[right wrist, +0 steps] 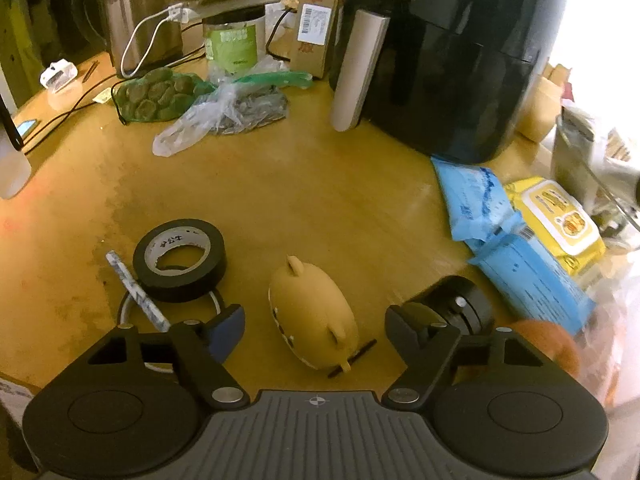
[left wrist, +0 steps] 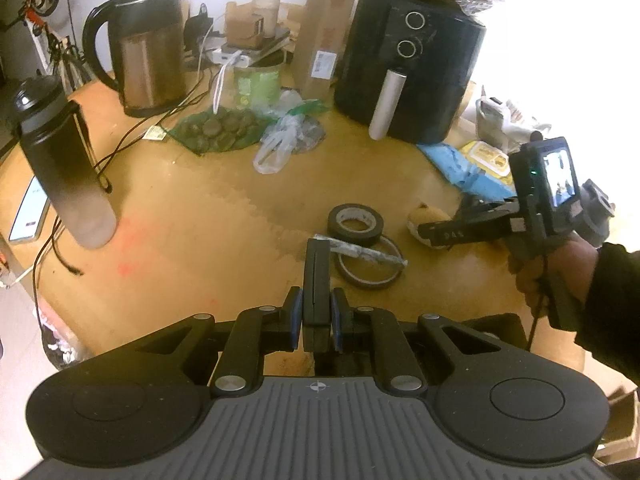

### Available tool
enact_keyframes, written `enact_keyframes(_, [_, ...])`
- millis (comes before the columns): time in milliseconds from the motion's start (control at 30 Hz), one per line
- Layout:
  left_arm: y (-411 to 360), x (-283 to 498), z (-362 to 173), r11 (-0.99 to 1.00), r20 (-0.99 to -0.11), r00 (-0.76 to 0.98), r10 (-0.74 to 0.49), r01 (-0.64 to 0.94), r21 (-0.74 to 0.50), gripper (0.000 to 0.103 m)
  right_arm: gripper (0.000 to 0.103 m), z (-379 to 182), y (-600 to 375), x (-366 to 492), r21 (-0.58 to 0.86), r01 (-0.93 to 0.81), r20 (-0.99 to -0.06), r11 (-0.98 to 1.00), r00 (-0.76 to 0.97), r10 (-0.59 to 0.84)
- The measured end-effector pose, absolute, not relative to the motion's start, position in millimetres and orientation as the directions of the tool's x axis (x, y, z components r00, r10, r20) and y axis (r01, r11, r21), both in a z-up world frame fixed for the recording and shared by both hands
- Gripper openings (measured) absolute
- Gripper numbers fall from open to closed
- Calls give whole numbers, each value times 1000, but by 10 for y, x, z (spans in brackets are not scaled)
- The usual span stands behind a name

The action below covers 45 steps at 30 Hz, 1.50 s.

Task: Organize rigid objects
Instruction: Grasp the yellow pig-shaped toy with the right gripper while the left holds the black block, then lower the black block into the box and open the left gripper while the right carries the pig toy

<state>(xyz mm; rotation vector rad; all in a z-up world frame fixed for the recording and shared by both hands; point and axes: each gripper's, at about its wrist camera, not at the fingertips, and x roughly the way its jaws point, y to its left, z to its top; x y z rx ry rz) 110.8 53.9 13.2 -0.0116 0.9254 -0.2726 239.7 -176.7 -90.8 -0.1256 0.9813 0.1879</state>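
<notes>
Both views: strong daylight from far right, upper right corner blown out to white. Air fryer (right wrist: 452,52) backlit, front reads near-black, no detail. Your tabletop (right wrist: 304,200) has warm yellow cast, soft sheen near centre, shadows weak and short. Heavy fisheye bend: kettle (left wrist: 140,52) and bottle (left wrist: 60,160) lean outward at left edge. Motion smear near right in right wrist view; orange object (right wrist: 548,344) blurred. Left wrist view grainy, blocky compression on table.
</notes>
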Motion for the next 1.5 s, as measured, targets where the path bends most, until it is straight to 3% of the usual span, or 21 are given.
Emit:
enact_keyframes(267, [594,1014,98,970,-795,564,-224,204,-129,15,50,-1178,-1764,2575,16,-189,-861,982,496,110])
enact_keyframes(867, [494,1080,285,958,-740,616,-270,247,-144,15,48,-536,-1763,2223,71,-208,-817,976,549,176])
enact_keyframes(1500, [624,976,331,932,-723,609,-326,333,-139,15,49,47,-1912,1314,166,-154,-749,974,623,226])
